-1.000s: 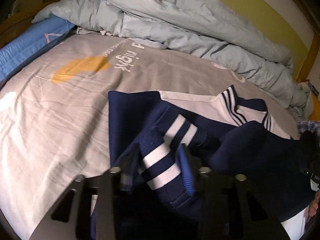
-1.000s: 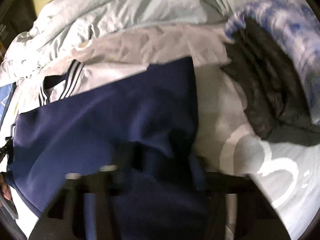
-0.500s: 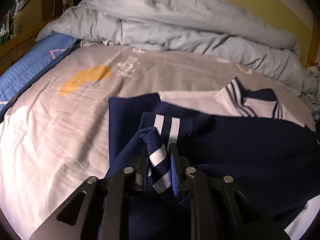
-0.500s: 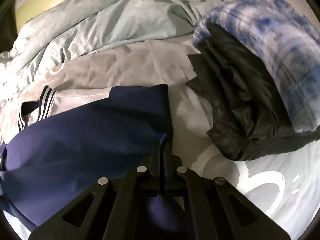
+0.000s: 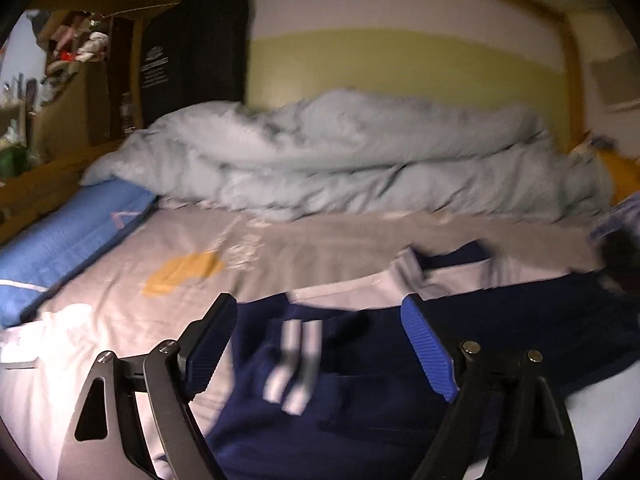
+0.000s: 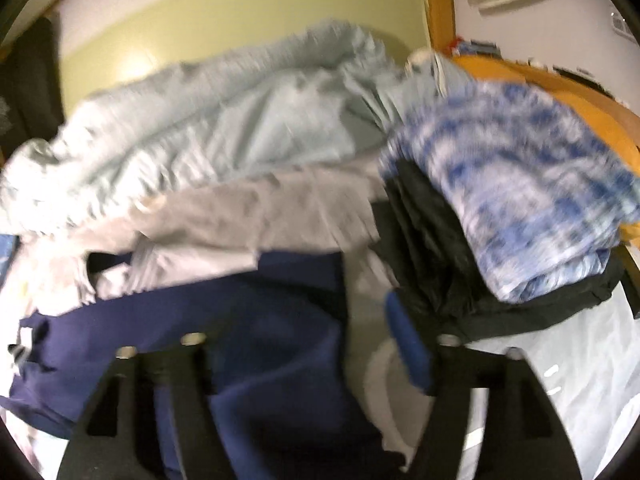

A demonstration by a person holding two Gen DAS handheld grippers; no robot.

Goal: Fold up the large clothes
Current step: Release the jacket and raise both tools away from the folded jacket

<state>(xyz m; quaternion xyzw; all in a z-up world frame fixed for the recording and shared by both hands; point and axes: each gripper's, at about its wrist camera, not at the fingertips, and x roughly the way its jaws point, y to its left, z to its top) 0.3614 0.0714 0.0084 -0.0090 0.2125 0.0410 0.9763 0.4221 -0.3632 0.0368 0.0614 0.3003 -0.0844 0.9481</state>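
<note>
Opening wide with nothing between their jaws, the left gripper [image 5: 320, 344] and right gripper [image 6: 304, 340] hover above the navy-blue knit jacket with white-striped cuff [image 5: 400, 380], whose loose fold could slump open unpressed.

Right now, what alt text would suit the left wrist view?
The left hand-held gripper, jaws opening with nothing held, hangs over a navy garment with a striped cuff on a grey bed sheet. A rumpled pale duvet lies behind.

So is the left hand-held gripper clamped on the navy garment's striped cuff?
No: the left hand-held gripper is opening, its blue pads clear of the striped cuff lying on the navy garment.
</note>
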